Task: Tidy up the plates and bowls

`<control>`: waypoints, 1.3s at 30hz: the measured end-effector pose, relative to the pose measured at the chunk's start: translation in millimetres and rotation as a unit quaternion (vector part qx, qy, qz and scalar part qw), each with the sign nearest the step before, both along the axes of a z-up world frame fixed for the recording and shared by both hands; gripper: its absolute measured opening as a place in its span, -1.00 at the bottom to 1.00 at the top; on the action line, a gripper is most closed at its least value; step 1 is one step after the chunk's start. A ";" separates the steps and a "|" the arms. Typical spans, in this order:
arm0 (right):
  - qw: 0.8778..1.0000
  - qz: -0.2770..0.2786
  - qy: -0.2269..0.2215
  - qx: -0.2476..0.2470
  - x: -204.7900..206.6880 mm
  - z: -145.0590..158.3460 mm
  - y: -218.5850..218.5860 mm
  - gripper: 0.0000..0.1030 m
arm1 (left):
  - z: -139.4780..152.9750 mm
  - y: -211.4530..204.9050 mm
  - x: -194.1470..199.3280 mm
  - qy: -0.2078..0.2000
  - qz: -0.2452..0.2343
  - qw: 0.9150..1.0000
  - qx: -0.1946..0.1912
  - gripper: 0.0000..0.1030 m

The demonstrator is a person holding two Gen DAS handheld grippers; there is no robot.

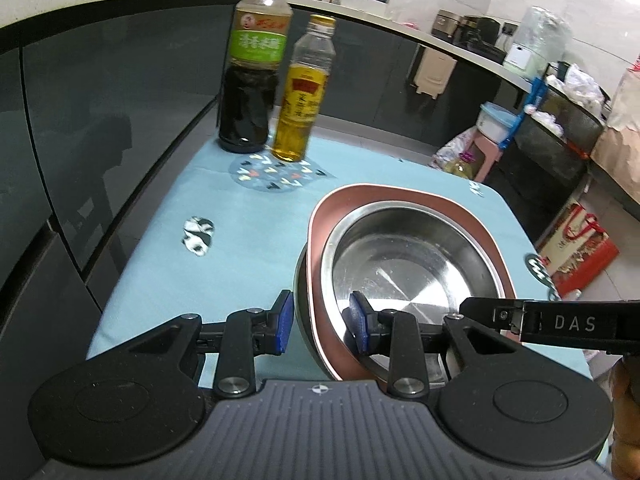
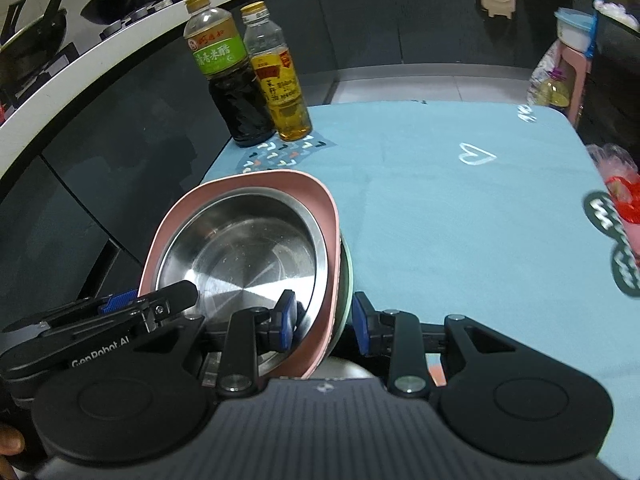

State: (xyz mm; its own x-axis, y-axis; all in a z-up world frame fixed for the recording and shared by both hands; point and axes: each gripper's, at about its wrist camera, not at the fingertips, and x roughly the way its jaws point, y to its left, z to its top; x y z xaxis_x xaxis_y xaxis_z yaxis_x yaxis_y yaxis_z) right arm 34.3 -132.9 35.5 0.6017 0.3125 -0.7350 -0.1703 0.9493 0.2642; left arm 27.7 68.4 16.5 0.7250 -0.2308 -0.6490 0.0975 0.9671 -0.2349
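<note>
A blue tablecloth (image 2: 440, 208) is seen bearing a stack: steel bowl (image 1: 404, 256) nested in pink plate (image 1: 320, 240), near two bottles (image 1: 276, 80). The stack's opposite rims are straddled by the left gripper (image 1: 320, 322) and right gripper (image 2: 324, 322), both spread wide.

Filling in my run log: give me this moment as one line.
stack: steel bowl in pink plate | left gripper: open, straddling rim | right gripper: open, straddling rim | bottles: upright behind
</note>
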 end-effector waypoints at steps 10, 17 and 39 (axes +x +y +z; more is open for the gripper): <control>1.000 -0.022 0.003 -0.003 -46.2 -4.8 -27.8 -0.77 | -8.4 -23.0 -41.1 0.021 -0.038 0.999 -0.008 -0.47; 0.999 -0.031 0.014 0.003 -60.1 -13.8 -38.8 -0.77 | -14.9 -32.6 -54.7 0.034 -0.052 0.998 -0.002 -0.46; 0.995 -0.059 0.029 0.081 -69.5 -40.5 -71.7 -0.37 | -24.4 -17.4 -59.3 0.062 -0.065 0.995 -0.047 -0.36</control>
